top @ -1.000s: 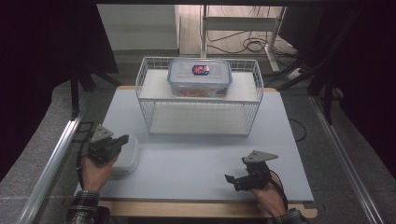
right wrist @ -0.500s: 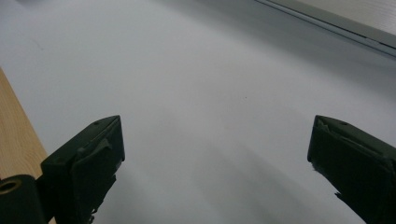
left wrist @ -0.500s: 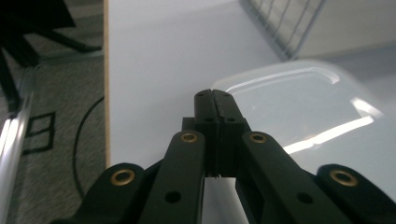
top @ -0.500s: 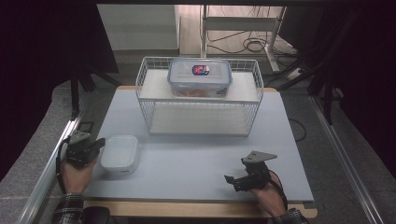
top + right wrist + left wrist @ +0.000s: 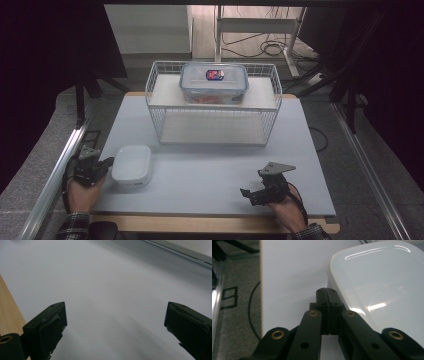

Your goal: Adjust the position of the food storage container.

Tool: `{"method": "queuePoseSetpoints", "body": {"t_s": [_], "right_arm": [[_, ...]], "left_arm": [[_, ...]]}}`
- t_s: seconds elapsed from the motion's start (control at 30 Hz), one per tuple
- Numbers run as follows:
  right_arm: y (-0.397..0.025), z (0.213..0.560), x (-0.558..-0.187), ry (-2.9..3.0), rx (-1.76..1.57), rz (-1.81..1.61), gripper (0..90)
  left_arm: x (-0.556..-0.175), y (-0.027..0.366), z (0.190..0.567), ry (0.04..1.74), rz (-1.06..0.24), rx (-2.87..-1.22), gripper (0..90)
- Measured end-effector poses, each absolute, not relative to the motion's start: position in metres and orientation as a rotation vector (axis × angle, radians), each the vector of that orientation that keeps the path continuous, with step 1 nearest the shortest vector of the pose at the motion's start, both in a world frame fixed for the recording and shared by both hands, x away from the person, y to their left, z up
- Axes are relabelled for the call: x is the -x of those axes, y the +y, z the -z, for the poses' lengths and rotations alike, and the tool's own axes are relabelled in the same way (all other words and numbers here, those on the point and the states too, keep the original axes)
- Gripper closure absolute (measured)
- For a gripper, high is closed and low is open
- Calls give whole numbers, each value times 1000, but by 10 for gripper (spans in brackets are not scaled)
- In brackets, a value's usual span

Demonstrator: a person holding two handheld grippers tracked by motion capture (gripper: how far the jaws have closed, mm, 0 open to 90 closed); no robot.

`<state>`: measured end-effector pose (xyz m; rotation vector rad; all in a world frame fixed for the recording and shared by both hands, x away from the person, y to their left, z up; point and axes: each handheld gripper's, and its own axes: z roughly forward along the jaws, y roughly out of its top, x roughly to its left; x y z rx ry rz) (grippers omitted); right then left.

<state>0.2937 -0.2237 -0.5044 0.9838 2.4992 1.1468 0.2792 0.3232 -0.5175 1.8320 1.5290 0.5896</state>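
Note:
A white lidded container (image 5: 131, 164) lies on the table's near left; its lid (image 5: 377, 287) takes up the right of the left gripper view. My left gripper (image 5: 106, 163) sits just left of it at the table's edge, jaws shut with nothing between them (image 5: 327, 293). A clear lidded box (image 5: 214, 83) with a red and blue label rests on the top shelf of a white wire rack (image 5: 160, 116) at the back. My right gripper (image 5: 247, 195) lies near the front right, jaws open over bare table (image 5: 115, 315).
The table top (image 5: 210, 170) is pale grey with a wooden front edge (image 5: 8, 315). The rack's lower shelf (image 5: 212, 129) holds nothing. A metal rail (image 5: 55, 175) runs along the left side, with cables on the floor behind.
My left gripper has drawn back left off the white container, dipped toward the table's edge, and now rests beside it. The right gripper has not moved.

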Motion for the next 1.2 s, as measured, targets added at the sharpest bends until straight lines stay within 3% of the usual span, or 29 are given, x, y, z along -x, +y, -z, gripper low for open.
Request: {"method": "queuePoseSetpoints", "body": {"t_s": [0.77, 1.2], "right_arm": [[-221, 506, -294, 2517, -971, -1128, 48], [-222, 507, -293, 2519, -978, -1127, 48]], "left_arm": [[-289, 227, 511, 1247, -447, -1976, 900], [-270, 170, 516, 1085, -292, -2096, 899]]}}
